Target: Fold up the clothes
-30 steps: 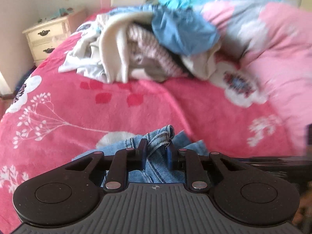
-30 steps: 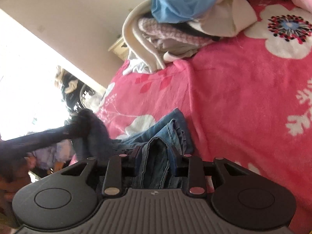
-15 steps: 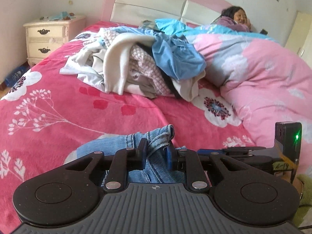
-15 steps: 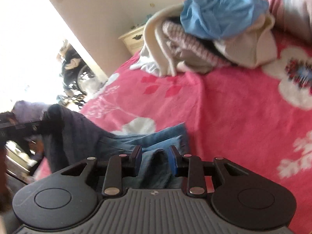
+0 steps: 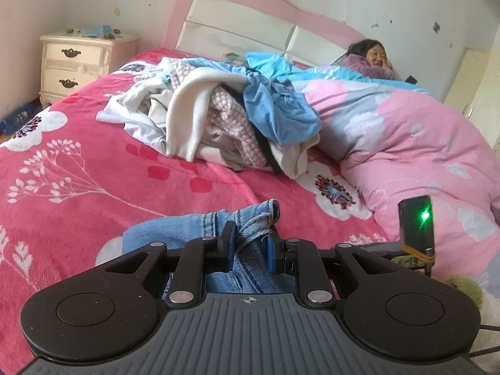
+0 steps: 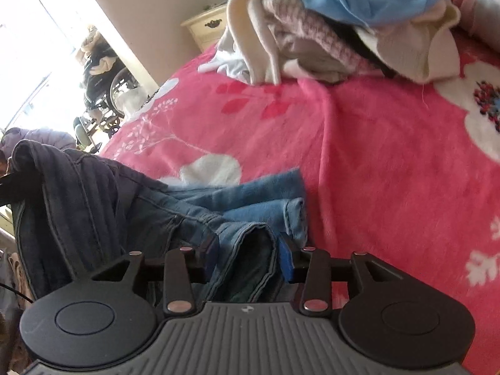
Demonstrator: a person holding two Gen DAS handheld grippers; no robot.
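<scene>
Denim jeans (image 5: 250, 222) pinched in left tongs (image 5: 248, 243) and right tongs (image 6: 247, 250); keep edges taut, level over bed (image 6: 375, 172).

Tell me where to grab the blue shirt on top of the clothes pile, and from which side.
Take the blue shirt by its bunched lower fold, which hangs toward the foot of the bed. Come from the front, over the bare pink blanket. It lies on top of the pile, so that loose edge should lift free.

Jeans (image 5: 200, 228) before clothes pile (image 5: 218, 118) on bed (image 5: 93, 162)
</scene>
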